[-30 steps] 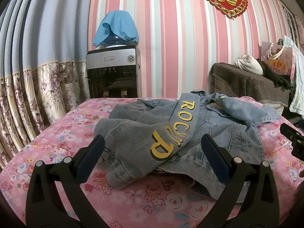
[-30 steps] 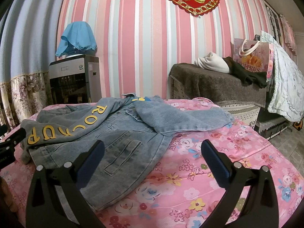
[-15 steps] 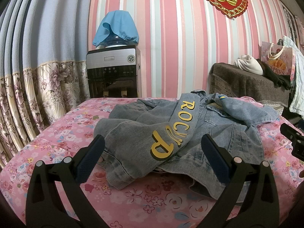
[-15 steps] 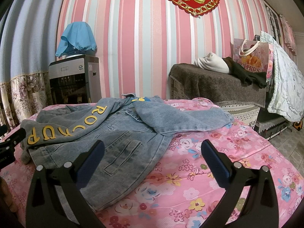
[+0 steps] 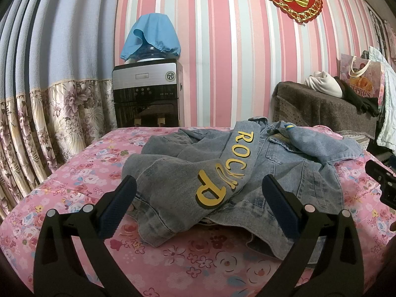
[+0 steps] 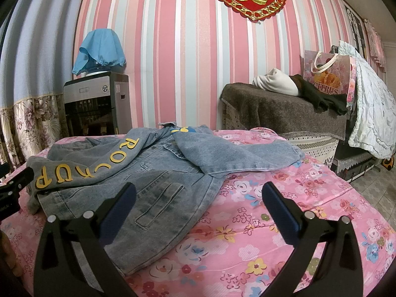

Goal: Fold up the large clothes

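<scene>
Bed [image 5: 81, 173] with pink floral sheet stood against a pink striped wall [image 5: 222, 49]; water dispenser [image 5: 146, 96] behind its far left corner, brown covered bench [image 6: 284, 113] to the right. Denim jacket [image 5: 284, 173] lay spread mid-bed, lettered sleeve [image 5: 230, 163] folded across. Left gripper [image 5: 198, 203] was wide open, empty, at the jacket's near edge. Right gripper [image 6: 198, 203] was also wide open, empty. Only the right view showed tiled floor [image 6: 371, 185] and white quilt [image 6: 371, 104]; left view showed more curtain [image 5: 49, 99].
</scene>
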